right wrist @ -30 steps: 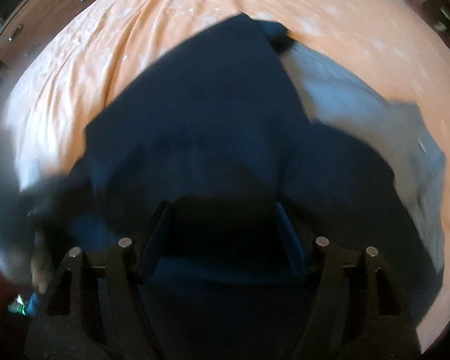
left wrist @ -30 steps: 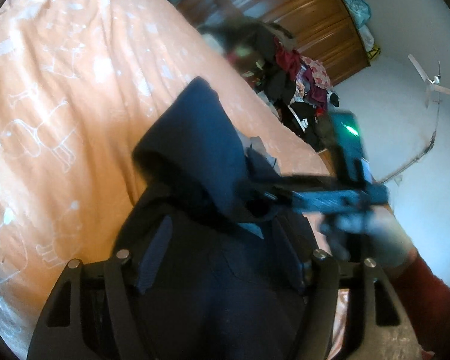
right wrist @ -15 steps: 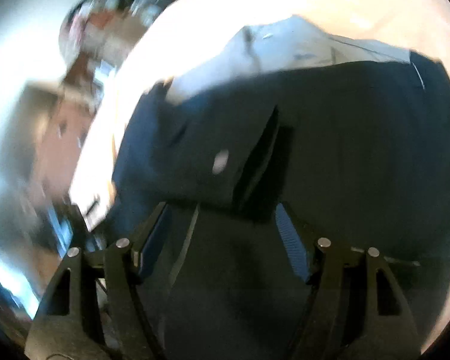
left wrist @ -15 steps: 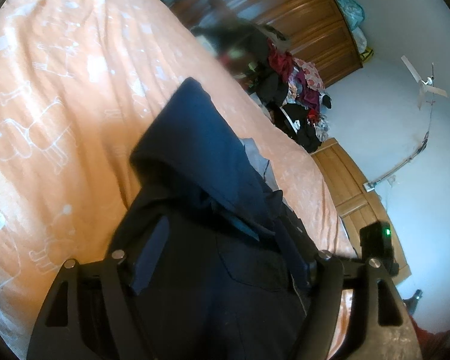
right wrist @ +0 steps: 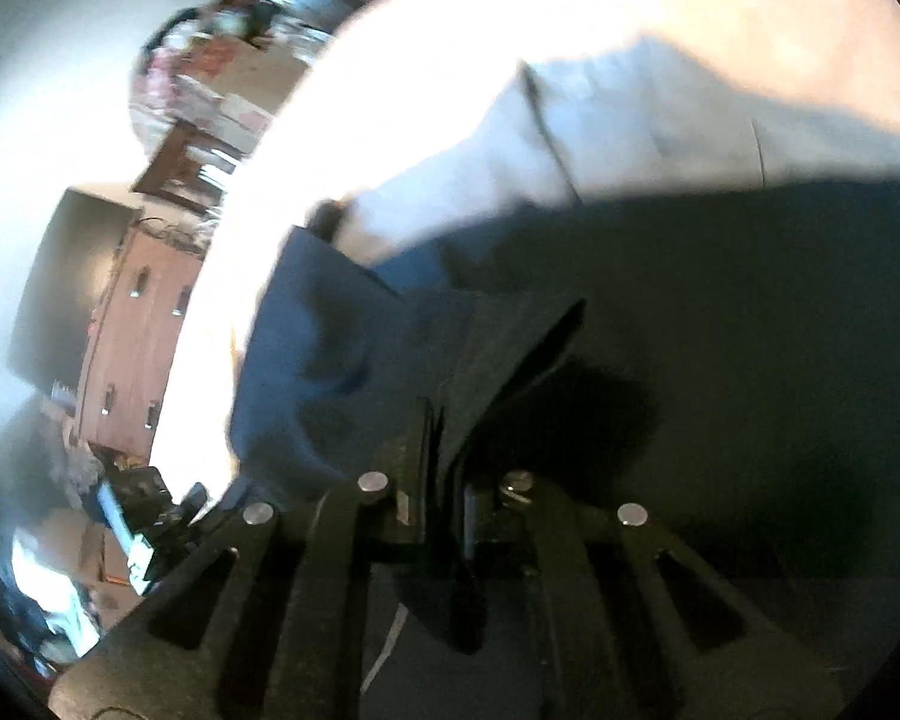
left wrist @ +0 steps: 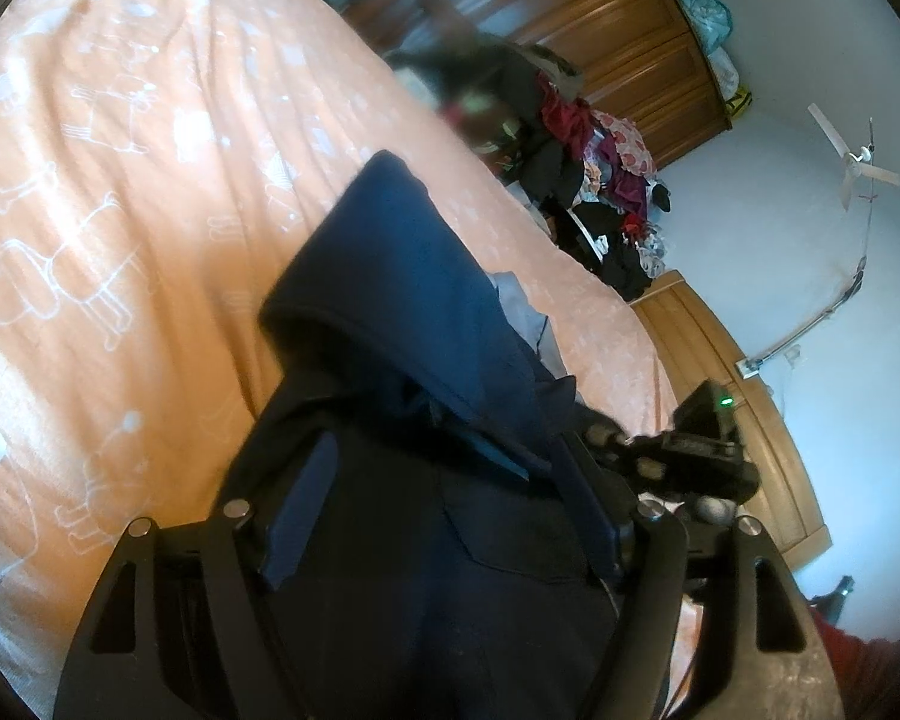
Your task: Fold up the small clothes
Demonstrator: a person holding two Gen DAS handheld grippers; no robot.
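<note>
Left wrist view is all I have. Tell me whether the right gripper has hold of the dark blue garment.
Observer: Yes. In the right wrist view the right gripper is shut on a fold of the dark blue garment.
Operator: Report what lies past that fold.
Observer: A pale grey cloth, spread wide on the bedsheet; the garment overlaps its near edge.
Operator: Say what stands beside the bed on that side.
Observer: A brown chest of drawers, blurred.
</note>
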